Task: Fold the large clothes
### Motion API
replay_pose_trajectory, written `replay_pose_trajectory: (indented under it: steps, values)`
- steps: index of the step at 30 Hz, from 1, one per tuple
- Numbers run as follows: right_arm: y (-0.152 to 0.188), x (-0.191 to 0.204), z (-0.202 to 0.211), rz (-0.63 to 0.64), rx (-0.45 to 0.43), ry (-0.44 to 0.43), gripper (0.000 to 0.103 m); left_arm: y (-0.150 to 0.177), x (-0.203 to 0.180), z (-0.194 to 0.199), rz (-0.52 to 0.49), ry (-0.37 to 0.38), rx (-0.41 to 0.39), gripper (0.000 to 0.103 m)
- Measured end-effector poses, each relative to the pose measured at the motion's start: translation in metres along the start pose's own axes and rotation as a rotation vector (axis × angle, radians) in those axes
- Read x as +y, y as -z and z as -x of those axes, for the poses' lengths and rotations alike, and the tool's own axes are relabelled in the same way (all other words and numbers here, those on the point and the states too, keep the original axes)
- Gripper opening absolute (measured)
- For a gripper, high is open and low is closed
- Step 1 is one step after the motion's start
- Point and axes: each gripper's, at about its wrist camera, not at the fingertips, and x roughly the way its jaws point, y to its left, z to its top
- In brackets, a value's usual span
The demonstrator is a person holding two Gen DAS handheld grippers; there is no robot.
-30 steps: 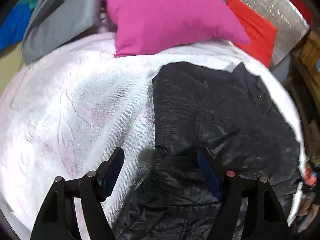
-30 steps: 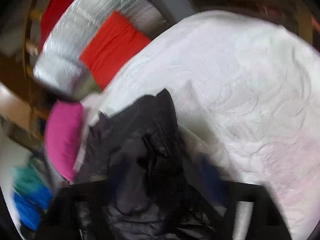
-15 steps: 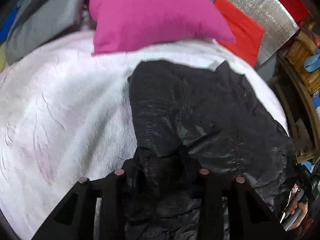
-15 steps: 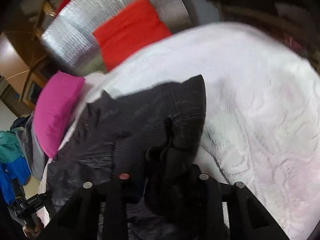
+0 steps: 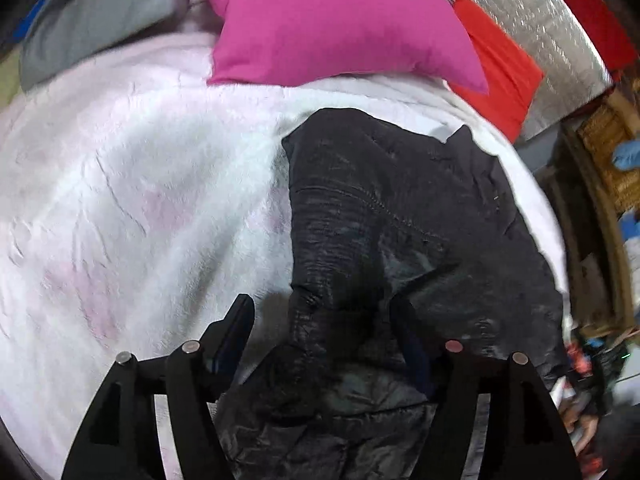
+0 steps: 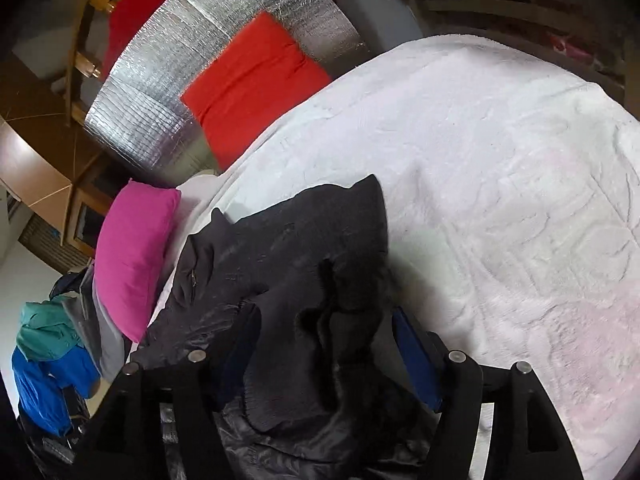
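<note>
Nearest the left wrist camera, at six o'clock, the left gripper now stands with its jaws spread wide, where half a second ago they were drawn together on a fold of the black jacket. Its left finger rests above the white fleece blanket, clear of the cloth; the right finger lies over the dark fabric, and whether it touches cannot be told. Between them the jacket's edge runs up toward twelve o'clock, released and lying loose.

Close to the right wrist camera, the right gripper has likewise parted from its earlier pinch and now gapes wide, with a bunched ridge of the black jacket standing between the blue-lined fingers. The cloth fills the gap but is not clamped.

One jacket lies on the blanket, spread from six toward twelve o'clock in the left view, with a zip seam crossing it slantwise and a collar point at one o'clock. Beyond it, at twelve o'clock, sits one pink pillow, touching the blanket's far edge. One red cushion leans at two o'clock against a silver quilted panel. Grey cloth is heaped at ten o'clock. In the right view, blue and teal garments hang at eight o'clock.
</note>
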Motion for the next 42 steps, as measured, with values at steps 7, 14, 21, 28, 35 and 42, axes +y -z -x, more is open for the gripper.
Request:
replay_pose_trajectory:
  steps: [7, 14, 21, 28, 35, 42]
  values:
    - [0.006, 0.001, -0.043, 0.012, 0.124, 0.002, 0.072, 0.014, -0.012, -0.012, -0.069, -0.015, 0.05, 0.07]
    - [0.01, 0.011, -0.052, 0.096, 0.154, 0.02, 0.047, 0.018, -0.018, -0.016, -0.101, -0.022, 0.024, 0.048]
    - [0.016, 0.026, -0.054, 0.207, 0.133, 0.053, 0.039, 0.013, -0.027, -0.03, -0.105, -0.04, 0.011, 0.053]
    - [0.008, 0.012, -0.06, 0.133, 0.154, -0.003, 0.047, 0.008, -0.022, -0.033, -0.068, 0.003, 0.007, 0.049]
    - [0.006, 0.037, -0.039, 0.232, 0.042, 0.049, 0.03, -0.004, -0.029, -0.02, -0.071, -0.012, -0.06, 0.022]
    - [-0.019, 0.054, -0.045, 0.275, -0.048, 0.036, 0.027, -0.032, -0.042, -0.02, -0.087, -0.009, -0.129, 0.016]
